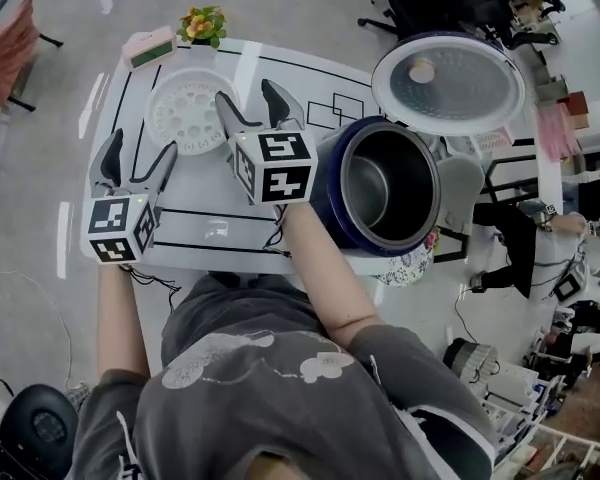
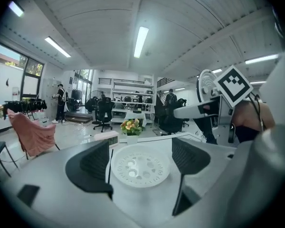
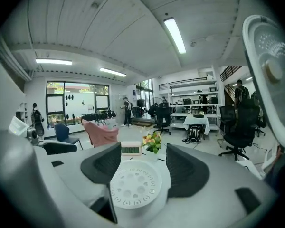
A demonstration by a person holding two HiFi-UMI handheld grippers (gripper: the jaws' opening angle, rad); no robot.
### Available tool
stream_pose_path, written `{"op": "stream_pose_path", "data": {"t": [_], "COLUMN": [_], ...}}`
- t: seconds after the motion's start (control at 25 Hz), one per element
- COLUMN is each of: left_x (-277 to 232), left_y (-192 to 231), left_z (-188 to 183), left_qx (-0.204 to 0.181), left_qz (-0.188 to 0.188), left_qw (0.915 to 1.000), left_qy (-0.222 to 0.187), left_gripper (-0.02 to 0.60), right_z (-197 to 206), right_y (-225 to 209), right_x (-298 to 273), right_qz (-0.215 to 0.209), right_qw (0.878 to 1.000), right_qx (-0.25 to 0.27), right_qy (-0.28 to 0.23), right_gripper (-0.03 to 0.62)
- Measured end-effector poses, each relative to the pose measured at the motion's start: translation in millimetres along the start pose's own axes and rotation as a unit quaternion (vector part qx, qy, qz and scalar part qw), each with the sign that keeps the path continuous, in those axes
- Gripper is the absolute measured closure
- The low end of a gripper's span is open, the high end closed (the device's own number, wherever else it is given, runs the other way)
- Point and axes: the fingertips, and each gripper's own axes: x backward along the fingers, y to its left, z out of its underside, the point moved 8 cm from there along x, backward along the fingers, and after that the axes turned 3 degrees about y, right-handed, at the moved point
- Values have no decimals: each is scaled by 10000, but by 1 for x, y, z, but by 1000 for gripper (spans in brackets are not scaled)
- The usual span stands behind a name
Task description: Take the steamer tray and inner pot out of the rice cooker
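Observation:
The white perforated steamer tray [image 1: 187, 116] lies flat on the white table [image 1: 210, 230], left of the dark blue rice cooker [image 1: 332, 190]. The cooker's lid [image 1: 448, 78] stands open, and the metal inner pot [image 1: 388, 183] sits inside the body. My right gripper [image 1: 247, 94] hangs above the tray's right edge, open and empty. My left gripper [image 1: 142, 146] is open and empty, nearer the table's front left. In the left gripper view the tray [image 2: 140, 165] shows between the spread jaws of the left gripper [image 2: 142, 158], well beyond them. The right gripper view shows the tray [image 3: 135, 185] below the right gripper [image 3: 142, 163].
A small pot of yellow flowers [image 1: 203, 23] and a desk clock [image 1: 150, 46] stand at the table's far edge. A patterned cloth [image 1: 412, 263] lies by the cooker's base. Office chairs and shelves fill the room behind; a pink-draped chair [image 2: 32, 133] stands to the left.

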Motion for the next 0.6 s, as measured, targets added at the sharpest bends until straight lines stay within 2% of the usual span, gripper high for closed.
{"op": "stream_pose_path", "data": {"t": [0.32, 0.48, 0.6], "left_x": [11, 17, 11], "left_y": [-56, -99, -133], "left_z": [-37, -54, -62], "left_qx": [-241, -427, -521], "left_qz": [115, 382, 660], "left_qw": [9988, 9970, 9946], "left_qy": [-406, -526, -601], "left_gripper": [173, 173, 173], "right_z": [-47, -54, -45], "right_y": [-21, -44, -72], "right_x": [83, 142, 179], "right_qz": [-110, 28, 299], "right_qw": [9969, 9951, 9948], "right_qx": [-103, -209, -128], "right_qy": [-773, -961, -967], "right_gripper": [301, 301, 301]}}
